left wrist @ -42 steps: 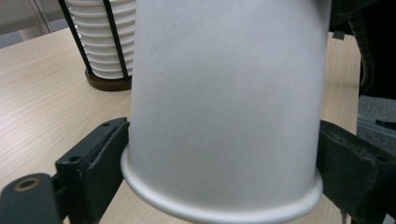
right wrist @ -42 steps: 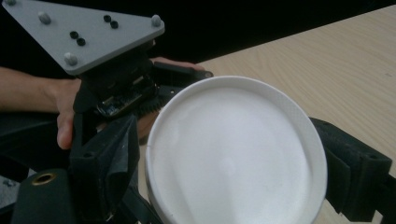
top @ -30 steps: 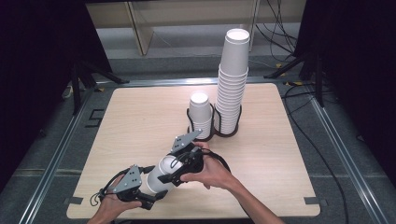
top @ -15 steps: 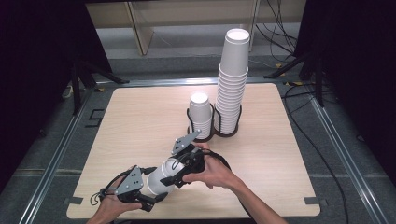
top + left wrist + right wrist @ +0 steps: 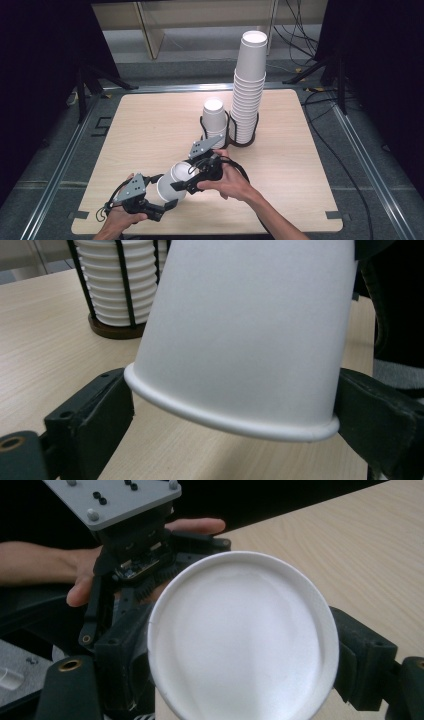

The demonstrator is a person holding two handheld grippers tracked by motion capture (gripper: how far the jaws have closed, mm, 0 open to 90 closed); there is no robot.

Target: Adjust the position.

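Note:
A white paper cup (image 5: 172, 182) lies tilted just above the table's front. My right gripper (image 5: 187, 177) is shut on it near its base, and the round bottom (image 5: 240, 640) faces that gripper's camera, between its jaws. My left gripper (image 5: 167, 194) sits at the cup's rim end. Its jaws have just been opening and stand on either side of the rolled rim (image 5: 230, 422), close to it without squeezing it. The cup wall (image 5: 250, 330) rises away from the left gripper's jaws. A hand and the left gripper's grey plate (image 5: 112, 500) show beyond the cup.
A tall stack of white cups (image 5: 248, 95) stands in a black wire holder (image 5: 230, 136) at the table's middle back, with a short stack (image 5: 214, 116) in the ring beside it. The pale wooden table (image 5: 150, 130) ends just below the grippers.

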